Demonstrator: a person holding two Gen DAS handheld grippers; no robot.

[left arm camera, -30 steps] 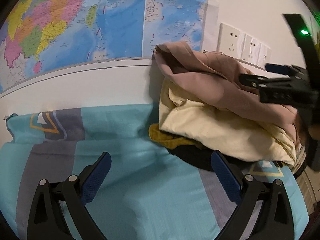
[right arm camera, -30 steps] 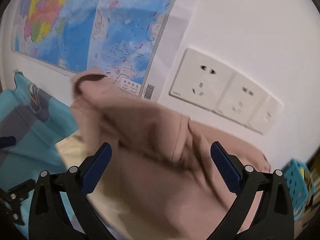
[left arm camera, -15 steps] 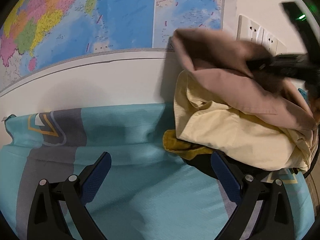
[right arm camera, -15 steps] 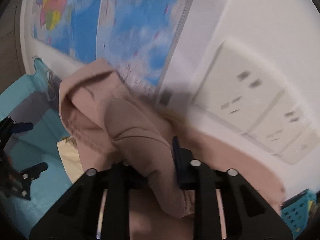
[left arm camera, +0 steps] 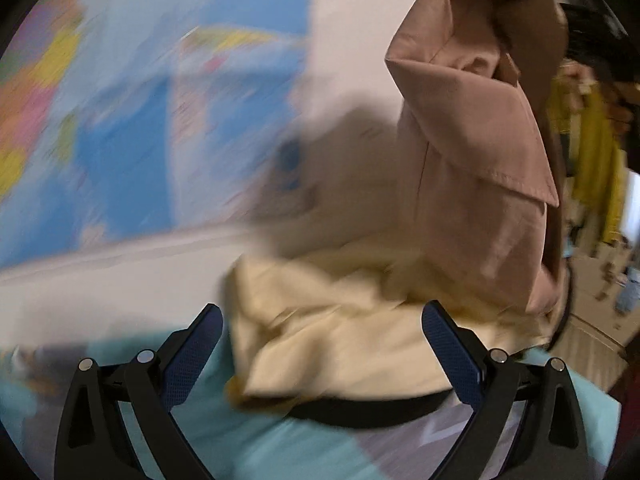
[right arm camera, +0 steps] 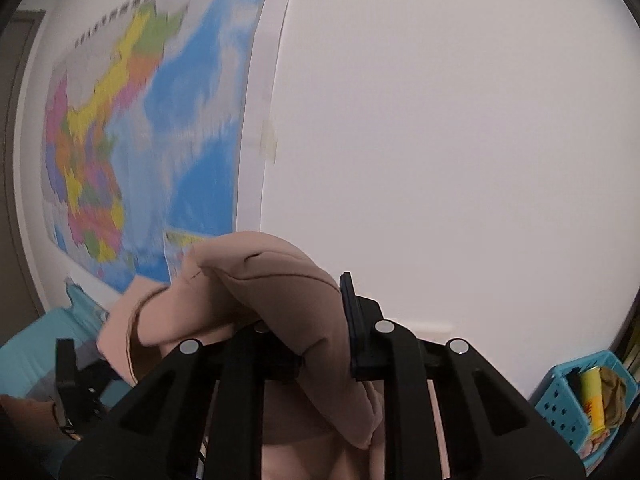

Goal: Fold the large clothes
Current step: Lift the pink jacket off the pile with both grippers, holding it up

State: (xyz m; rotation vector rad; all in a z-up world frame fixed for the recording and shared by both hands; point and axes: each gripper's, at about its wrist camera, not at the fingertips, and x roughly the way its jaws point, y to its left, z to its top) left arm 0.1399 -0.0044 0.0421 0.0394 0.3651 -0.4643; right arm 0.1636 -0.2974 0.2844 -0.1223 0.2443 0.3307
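Hanging from the right gripper [right arm camera: 308, 344], the pinkish-tan garment [left arm camera: 480, 168] is raised clear above the pile, its loose folds drooping down toward the rest of the clothes. Right gripper is pinched tight on a thick bunched fold of that fabric; the cloth bulges out over both fingers. Judging by the height, this looks like a lift to separate one piece from the heap so it can be spread out for folding.

Below it lies a cream garment [left arm camera: 340, 340], crumpled, with something dark and a mustard-coloured edge showing beneath; the tan cloth's lower end seems to touch or nearly touch the cream piece, though blur makes that uncertain. All rest on a turquoise and grey bedsheet [left arm camera: 248, 448].

Left gripper [left arm camera: 320, 356] is low over the sheet, fingers wide apart, holding nothing, pointed at the pile, probably placed to catch a free edge.

Behind: white wall with a colourful map [right arm camera: 132, 148]. A blue perforated basket [right arm camera: 580, 400] with odds and ends sits at far right in the right wrist view.
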